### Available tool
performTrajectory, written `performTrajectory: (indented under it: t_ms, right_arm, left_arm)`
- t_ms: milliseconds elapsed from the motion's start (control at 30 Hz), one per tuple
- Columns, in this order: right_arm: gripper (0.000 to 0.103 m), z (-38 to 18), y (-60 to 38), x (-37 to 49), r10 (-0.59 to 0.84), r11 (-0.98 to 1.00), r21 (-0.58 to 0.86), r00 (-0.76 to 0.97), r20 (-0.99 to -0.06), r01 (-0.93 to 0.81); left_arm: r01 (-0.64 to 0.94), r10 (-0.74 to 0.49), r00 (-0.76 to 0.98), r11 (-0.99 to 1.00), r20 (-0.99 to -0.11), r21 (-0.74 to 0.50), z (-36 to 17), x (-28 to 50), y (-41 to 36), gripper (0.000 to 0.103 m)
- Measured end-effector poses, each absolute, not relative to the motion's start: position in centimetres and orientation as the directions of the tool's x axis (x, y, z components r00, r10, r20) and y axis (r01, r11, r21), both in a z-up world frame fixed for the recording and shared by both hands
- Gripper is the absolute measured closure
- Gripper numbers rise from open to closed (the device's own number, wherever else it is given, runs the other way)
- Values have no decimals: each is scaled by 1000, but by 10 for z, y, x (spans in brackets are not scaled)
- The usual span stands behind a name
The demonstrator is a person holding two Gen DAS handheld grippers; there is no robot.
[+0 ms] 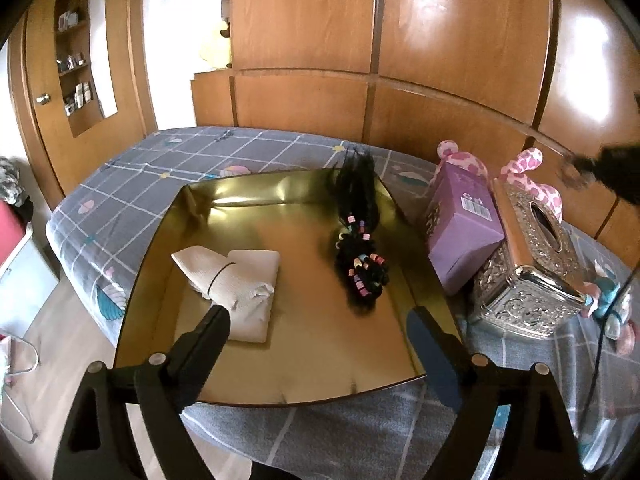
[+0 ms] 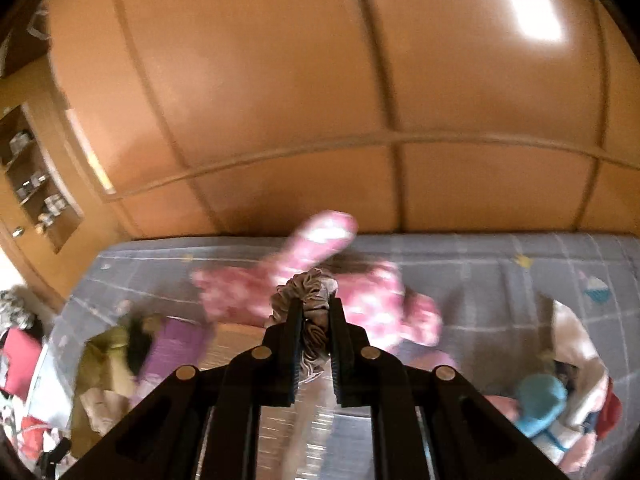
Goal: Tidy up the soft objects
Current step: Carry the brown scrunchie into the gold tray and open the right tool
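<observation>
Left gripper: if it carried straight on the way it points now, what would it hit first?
Probably the bare floor of the gold tray, between the folded white cloth and the black braided hairpiece. The left gripper is open and empty; depth is uncertain.

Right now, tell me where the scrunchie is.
In the right wrist view, the scrunchie is pinched in the right gripper, held above the bed before the pink plush.
</observation>
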State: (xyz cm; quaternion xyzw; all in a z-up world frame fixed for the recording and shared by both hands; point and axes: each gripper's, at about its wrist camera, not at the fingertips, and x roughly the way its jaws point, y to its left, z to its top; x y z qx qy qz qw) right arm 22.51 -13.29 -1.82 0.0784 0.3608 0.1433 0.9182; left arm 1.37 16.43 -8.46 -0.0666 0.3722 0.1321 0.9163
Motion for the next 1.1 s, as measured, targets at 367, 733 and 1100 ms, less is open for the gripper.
performTrajectory:
  t_ms: [367, 733, 1100]
  right_arm:
    - [92, -21, 1, 174, 556, 810, 259, 548, -624, -527]
    - [92, -69, 63, 125, 584, 708, 204, 399, -706, -676]
    - [84, -102, 91, 113, 538, 696, 178, 341, -770, -696]
  left_arm:
    - [-308, 196, 686, 951, -701, -36, -85, 11, 172, 13]
    - [-378, 220, 674, 923, -705, -73, -88, 5, 198, 12]
    - [-440, 252, 665, 893, -703, -97, -88, 1, 221, 12]
